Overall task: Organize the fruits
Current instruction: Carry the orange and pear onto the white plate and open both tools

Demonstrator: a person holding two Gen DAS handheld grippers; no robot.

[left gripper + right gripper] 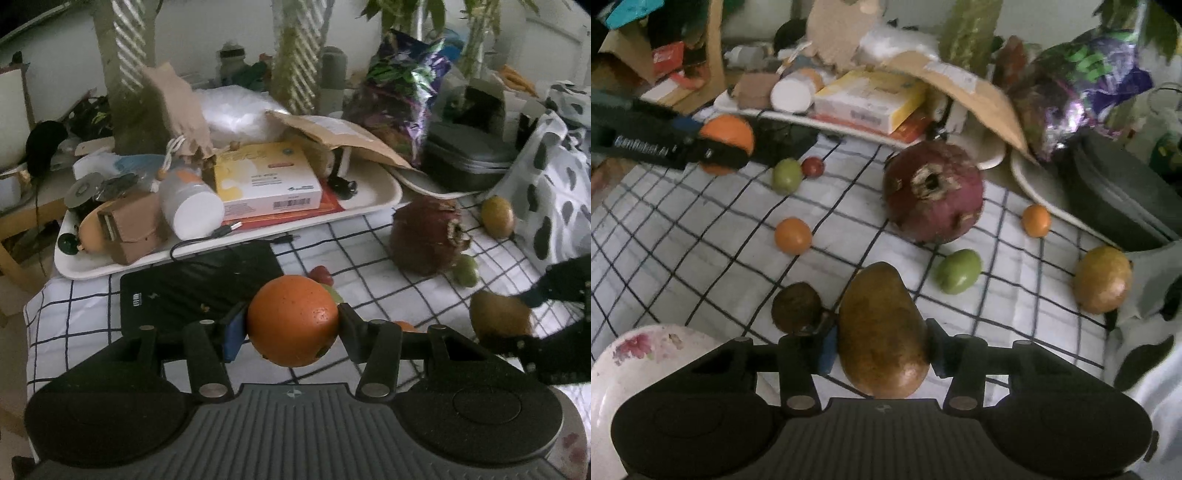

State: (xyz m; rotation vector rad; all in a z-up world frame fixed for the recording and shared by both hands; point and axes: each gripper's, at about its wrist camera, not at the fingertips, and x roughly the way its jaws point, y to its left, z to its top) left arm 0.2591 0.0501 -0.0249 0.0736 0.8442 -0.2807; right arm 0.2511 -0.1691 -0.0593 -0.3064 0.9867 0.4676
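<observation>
Left tool [293,326] clamps orange [293,320] above checked cloth [369,243]; pomegranate [424,238] beyond, cluttered tray [384,201] behind.

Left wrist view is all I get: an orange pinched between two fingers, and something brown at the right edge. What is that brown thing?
Observer: A long brown fruit, pear-shaped, gripped at its sides by the right gripper.
Visitor: Is there anywhere to put fruit?
Observer: A white bowl with a pink flower print sits in the right wrist view's lower left corner. Your view misses it.
Visitor: Any fruit I can't see?
Observer: A dark round fruit lies on the checked cloth, just left of the brown one.
</observation>
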